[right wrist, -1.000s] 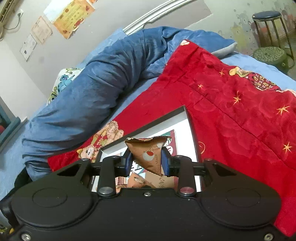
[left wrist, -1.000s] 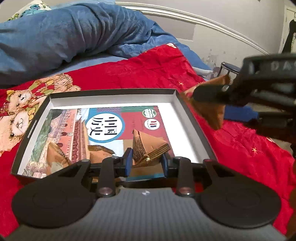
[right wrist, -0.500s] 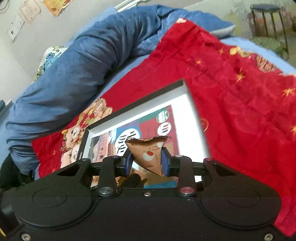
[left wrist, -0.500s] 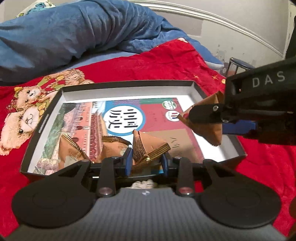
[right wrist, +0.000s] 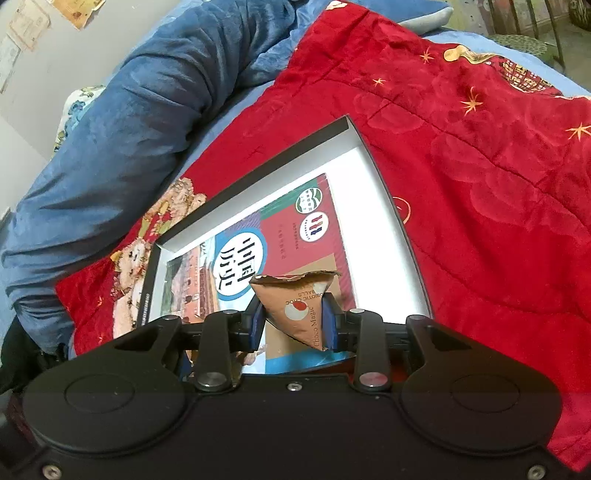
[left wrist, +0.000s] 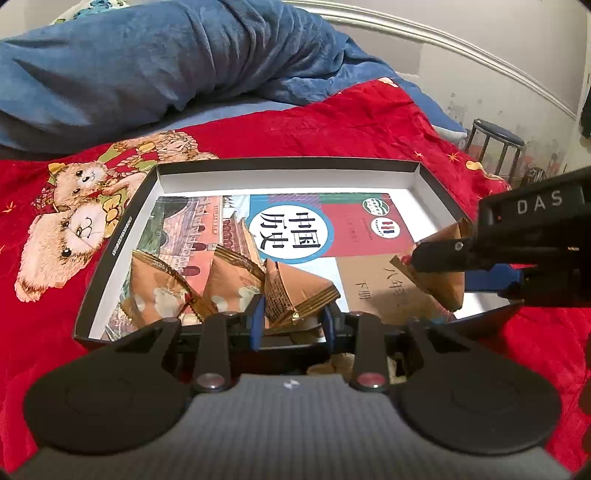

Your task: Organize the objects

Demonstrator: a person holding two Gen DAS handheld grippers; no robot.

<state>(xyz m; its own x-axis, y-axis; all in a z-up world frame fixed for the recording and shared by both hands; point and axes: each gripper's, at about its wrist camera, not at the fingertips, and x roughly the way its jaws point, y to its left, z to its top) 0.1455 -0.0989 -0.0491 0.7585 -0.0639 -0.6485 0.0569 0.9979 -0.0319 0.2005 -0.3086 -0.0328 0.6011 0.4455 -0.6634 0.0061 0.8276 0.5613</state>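
Bed [left wrist: 229,114] under a red blanket [left wrist: 369,122] printed with teddy bears [left wrist: 77,221] and gold stars. Rumpled blue quilt [left wrist: 155,62] heaped along the bed's far edge, floral pillow [right wrist: 75,107] at its end. Curved pale headboard rail [left wrist: 443,40] against a scuffed grey wall [left wrist: 498,81]. Round stool [left wrist: 495,142] past the bed's right corner. Papers [right wrist: 27,22] pinned on the left wall.
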